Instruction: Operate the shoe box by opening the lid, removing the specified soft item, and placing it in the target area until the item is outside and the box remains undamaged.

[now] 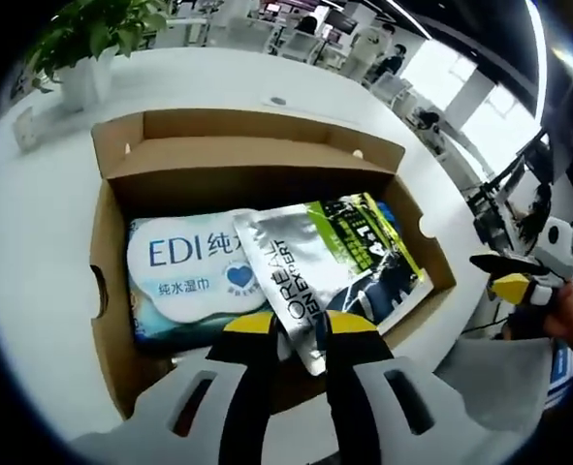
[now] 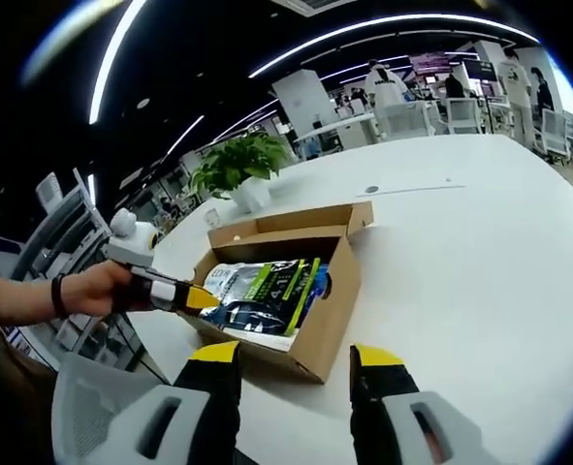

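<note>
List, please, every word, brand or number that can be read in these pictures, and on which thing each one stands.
"EDI" with Chinese characters, partly covered: on the wet wipes pack in the shoe box.
"纯水湿巾": lower on the same pack.
"L'OREAL MEN EXPERT": on the silver sachet, held between the jaws of the left gripper.
Print on the green and black sachet: too blurred to read.

In the left gripper view, the silver pouch [image 1: 288, 281] at centre frame covers the right end of the wet-wipes pack [image 1: 184, 276], cutting off its printed name, and the pouch's own lower edge runs down out of sight between the left gripper [image 1: 300, 327]. The dark green-striped packet [image 1: 378, 257] lies half under that pouch, its small print too blurred to read. In the right gripper view, the box [image 2: 330, 310] wall hides the lower part of the contents, and the people at upper right are too small to make out.
</note>
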Tool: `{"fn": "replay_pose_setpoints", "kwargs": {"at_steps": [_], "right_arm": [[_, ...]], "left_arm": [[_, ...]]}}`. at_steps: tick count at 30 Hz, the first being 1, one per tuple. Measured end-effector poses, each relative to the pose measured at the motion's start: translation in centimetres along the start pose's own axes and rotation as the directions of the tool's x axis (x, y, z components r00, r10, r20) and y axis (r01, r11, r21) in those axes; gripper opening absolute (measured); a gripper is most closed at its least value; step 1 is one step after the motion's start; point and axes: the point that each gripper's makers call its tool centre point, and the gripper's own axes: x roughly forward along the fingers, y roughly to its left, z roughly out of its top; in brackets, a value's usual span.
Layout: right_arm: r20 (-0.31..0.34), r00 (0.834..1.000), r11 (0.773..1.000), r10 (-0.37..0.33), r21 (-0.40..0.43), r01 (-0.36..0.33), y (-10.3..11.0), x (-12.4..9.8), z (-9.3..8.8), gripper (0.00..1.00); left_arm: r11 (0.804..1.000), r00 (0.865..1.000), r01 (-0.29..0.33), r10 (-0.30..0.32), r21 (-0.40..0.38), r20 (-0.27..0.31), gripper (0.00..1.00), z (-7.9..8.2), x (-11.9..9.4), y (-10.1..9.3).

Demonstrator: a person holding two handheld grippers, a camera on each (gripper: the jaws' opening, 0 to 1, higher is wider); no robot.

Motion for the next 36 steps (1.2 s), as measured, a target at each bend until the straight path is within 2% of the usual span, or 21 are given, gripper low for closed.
{"fn": "replay_pose_setpoints", "kwargs": {"at_steps": [5,7,10,17,26,36], "right_arm": [[-0.011,1.000,1.000,0.000,-0.013,0.000,0.1,0.2,-0.2,0.40],[-0.016,1.000,1.000,0.005,-0.016,-0.005,0.3,0.4,-0.1,0.40],[-0.017,1.000,1.000,0.018,-0.019,-0.018,0.7,0.8,0.5,0.40],[-0.026,0.999,0.997,0.045,-0.059,-0.047,2.0,2.1,1.8,0.39],[-0.065,0.995,0.991,0.082,-0.098,-0.088,3.8,4.3,2.3,0.39],[-0.121,0.990,0.988,0.076,-0.127,-0.092,4.0,6.8,2.6,0.39]], "left_arm": [[1.000,1.000,-0.015,0.015,0.006,0.011,0.05,0.3,0.0,0.6],[1.000,1.000,-0.013,0.013,0.015,0.011,0.04,0.3,-0.1,0.5],[0.999,1.000,-0.018,0.017,0.040,0.015,0.02,0.3,-0.1,0.4],[0.999,0.999,-0.033,0.033,0.033,0.006,0.01,-0.3,-0.3,1.2],[0.999,0.999,-0.034,0.034,0.016,0.009,0.01,-0.4,-0.4,1.7],[1.000,1.000,-0.028,0.028,0.009,0.009,0.01,-0.6,-0.3,1.8]]}}
